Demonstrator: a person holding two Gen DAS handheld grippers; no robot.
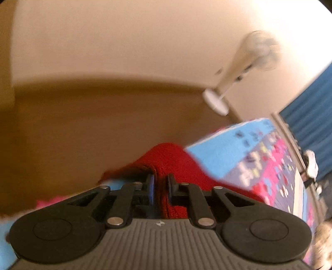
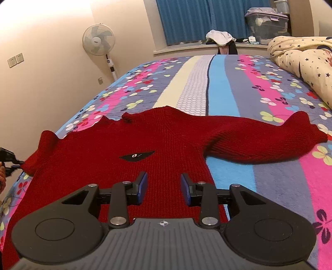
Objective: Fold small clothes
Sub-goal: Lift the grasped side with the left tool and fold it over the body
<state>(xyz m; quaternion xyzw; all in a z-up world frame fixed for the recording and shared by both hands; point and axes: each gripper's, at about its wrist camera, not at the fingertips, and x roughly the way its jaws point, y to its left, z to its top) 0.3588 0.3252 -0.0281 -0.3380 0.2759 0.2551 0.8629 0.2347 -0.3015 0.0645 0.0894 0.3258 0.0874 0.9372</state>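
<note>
Red sweater (image 2: 145, 145) spread flat on bed (image 2: 238, 87), chest up, neck toward 12 o'clock. Small black emblem (image 2: 137, 156) at centre of chest. One sleeve (image 2: 259, 135) stretched out toward 3 o'clock, cuff lying on the flowered stripes. Other sleeve (image 2: 39, 149) bunched at 9 o'clock by the bed's edge.

Right gripper (image 2: 164, 188) low over sweater's lower body, fingers (image 2: 143, 184) spread apart, nothing between them, blue pads facing each other across bare knit.

Left gripper (image 1: 160, 184) pinched tight on a thick fold of red knit (image 1: 166, 160); fingers (image 1: 149, 184) pressed against cloth on both sides. In the right wrist view, same gripper (image 2: 9, 160) seen at 9 o'clock at the frame's edge, clamped on the bunched sleeve's cuff. Left wrist view blurred and tilted: brown floor (image 1: 83, 124) at 9 o'clock, bed corner (image 1: 238, 149) at 3 o'clock.

Standing fan (image 2: 99, 42) against wall at 11 o'clock, beyond the bed. Blue curtain (image 2: 197, 18) at 12 o'clock over a sill with a heap of clothes (image 2: 221, 37). Clear storage box (image 2: 267, 25) at 1 o'clock. Star-print quilt (image 2: 300, 60) rumpled on bed at 2 o'clock, well apart from sweater. 2 wall switches (image 2: 15, 60) at 10 o'clock.
</note>
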